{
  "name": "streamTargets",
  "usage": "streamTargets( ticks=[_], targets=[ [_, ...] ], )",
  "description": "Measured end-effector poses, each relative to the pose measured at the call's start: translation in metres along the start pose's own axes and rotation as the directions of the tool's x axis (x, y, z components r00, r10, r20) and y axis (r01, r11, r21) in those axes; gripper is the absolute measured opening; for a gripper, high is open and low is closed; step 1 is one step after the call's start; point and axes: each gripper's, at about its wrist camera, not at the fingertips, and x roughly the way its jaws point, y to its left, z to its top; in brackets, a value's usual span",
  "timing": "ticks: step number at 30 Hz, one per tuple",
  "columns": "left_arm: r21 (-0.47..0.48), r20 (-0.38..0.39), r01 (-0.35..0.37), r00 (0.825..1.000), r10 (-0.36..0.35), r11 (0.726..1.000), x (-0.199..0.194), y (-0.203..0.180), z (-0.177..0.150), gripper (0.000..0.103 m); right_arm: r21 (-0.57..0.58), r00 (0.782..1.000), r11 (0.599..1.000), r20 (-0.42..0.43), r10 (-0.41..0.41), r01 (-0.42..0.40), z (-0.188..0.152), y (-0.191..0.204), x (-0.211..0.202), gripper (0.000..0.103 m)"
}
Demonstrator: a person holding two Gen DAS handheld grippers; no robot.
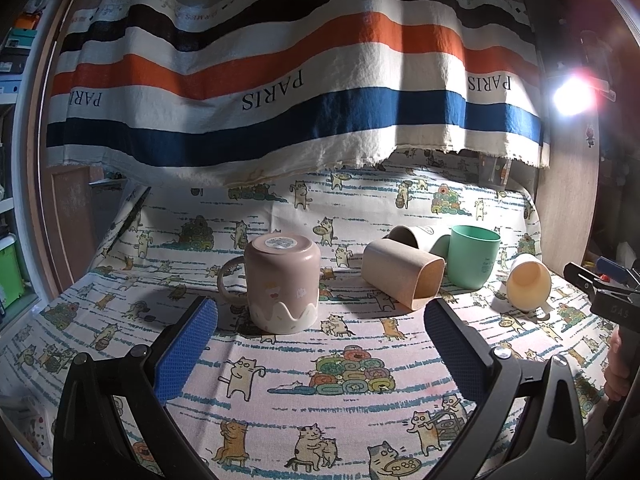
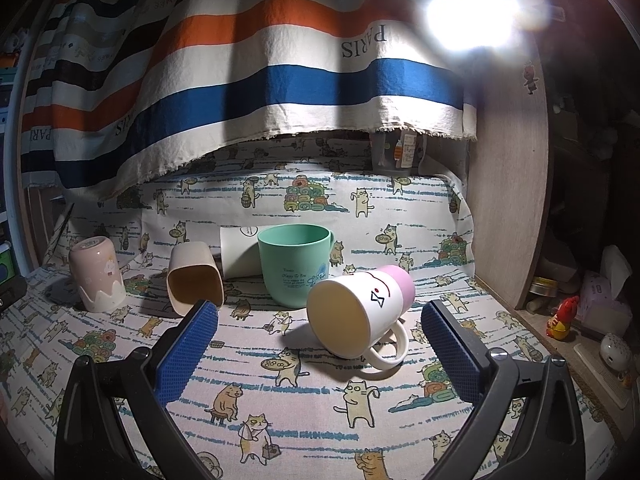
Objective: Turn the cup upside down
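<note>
The big table cloth with cartoon cats holds five cups, and only one looks finished. That one is the fat pink ceramic mug with a wavy white band. It stands mouth down, with its flat bottom and a round sticker on top. In the left view it sits at about 11 o'clock from the left gripper, just past the blue pad on that side and not touching it.

The other four cups still need turning, I think. The mint green plastic cup stands the right way up with its mouth open to the top. The tan square-mouthed plastic cup lies on its side at about 10 o'clock in the right view. A white paper-like tube cup lies on its side behind the green one. The white mug with a pink bottom band and a loop handle lies tipped on its side too, with its mouth facing the camera.

This white mug is nearest the right gripper. It lies between the two blue pads, a bit toward 1 o'clock, and touches neither one. So it looks like the next cup to flip.

Both grippers have their fingers spread wide apart and hold nothing. The left fingers and the right fingers hang just above the cloth.
</note>
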Motion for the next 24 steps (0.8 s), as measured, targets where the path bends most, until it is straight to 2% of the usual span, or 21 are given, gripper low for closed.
streamTargets(
  ticks=[5,10,14,18,22,24],
  targets=[
    [0.024,-0.001,0.001,1.0,-0.001,1.0,-0.003,-0.008,-0.002,0.103,0.027,1.0,0.999,-0.003,-0.031,0.031,-0.001,-0.007,-0.006,0.103],
    [-0.024,0.006,-0.002,1.0,0.002,1.0,-0.014,-0.009,-0.005,0.103,0.044,1.0,0.999,-0.012,-0.011,0.012,-0.003,-0.015,-0.015,0.103],
    [-0.049,-0.036,0.011,0.999,-0.013,0.999,-0.009,-0.011,-0.001,0.103,0.018,1.0,1.0,-0.022,0.016,-0.016,0.002,-0.014,-0.019,0.103],
    [-0.037,-0.044,-0.004,0.999,0.003,0.999,-0.008,-0.017,0.012,0.103,-0.003,0.999,0.999,-0.011,0.04,-0.04,0.017,-0.013,-0.023,0.103],
    [-0.014,-0.051,0.006,0.999,-0.007,1.0,-0.007,-0.029,0.029,0.103,0.068,0.998,0.997,-0.049,0.05,-0.047,0.04,-0.023,-0.012,0.102],
    [0.014,-0.066,0.014,0.998,-0.013,1.0,-0.001,-0.042,0.04,0.103,0.106,0.995,0.994,-0.1,0.029,-0.019,0.051,-0.029,0.0,0.103]
  ],
)
